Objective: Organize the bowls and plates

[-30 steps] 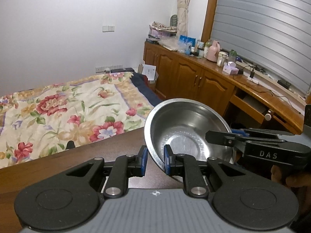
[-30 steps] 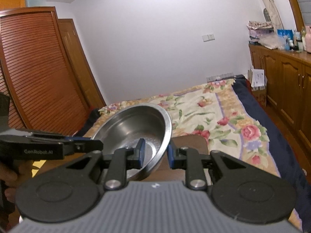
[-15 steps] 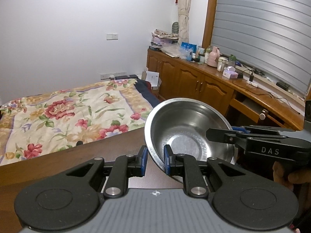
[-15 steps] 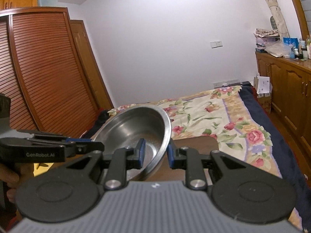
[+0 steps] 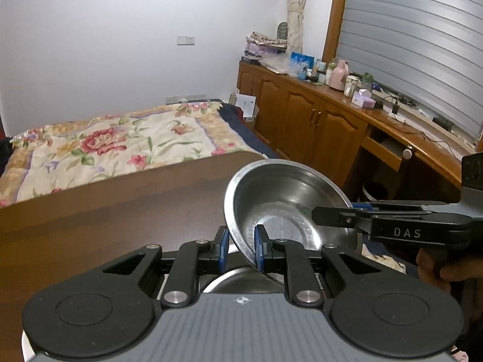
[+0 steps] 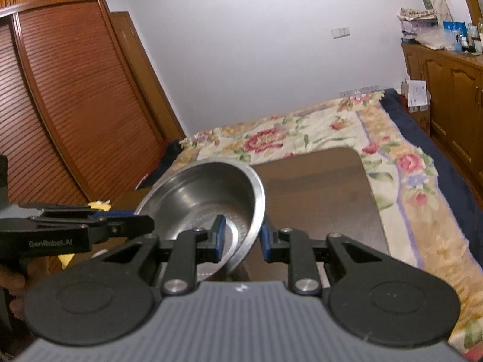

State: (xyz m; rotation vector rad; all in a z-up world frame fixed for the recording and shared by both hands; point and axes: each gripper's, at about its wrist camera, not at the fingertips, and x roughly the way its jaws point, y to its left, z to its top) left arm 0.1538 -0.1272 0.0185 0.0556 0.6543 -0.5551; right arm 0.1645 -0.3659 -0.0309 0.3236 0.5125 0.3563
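The steel bowl (image 5: 286,208) is held tilted above the dark wooden worktop (image 5: 120,235), at lower centre-right of the left wrist view, with its rim taken on opposite sides by both tools. The left gripper (image 5: 240,249) has its blue pads straddling the near rim; a gap shows beside the left pad, so the jaws appear only loosely closed on the metal. The right gripper (image 6: 240,238) likewise has the rim between its narrowly spaced jaws, the inner pad inside the bowl and the outer pad just outside it.

Beneath the held bowl, at the bottom centre of the left wrist view, the curved rim of a second steel vessel (image 5: 238,280) is partly seen; nesting into it is judged to be the step in hand. The bowl should be levelled first, then lowered centred over the vessel, with both rims released together so that it is not tipped or dropped with a clatter. Thin polished steel is likely to slip in the pads.

A floral bedspread (image 6: 332,132) lies beyond the worktop, and wooden cabinets (image 5: 317,126) with bottles stand at right, well apart. Nothing is seen obstructing the descent.
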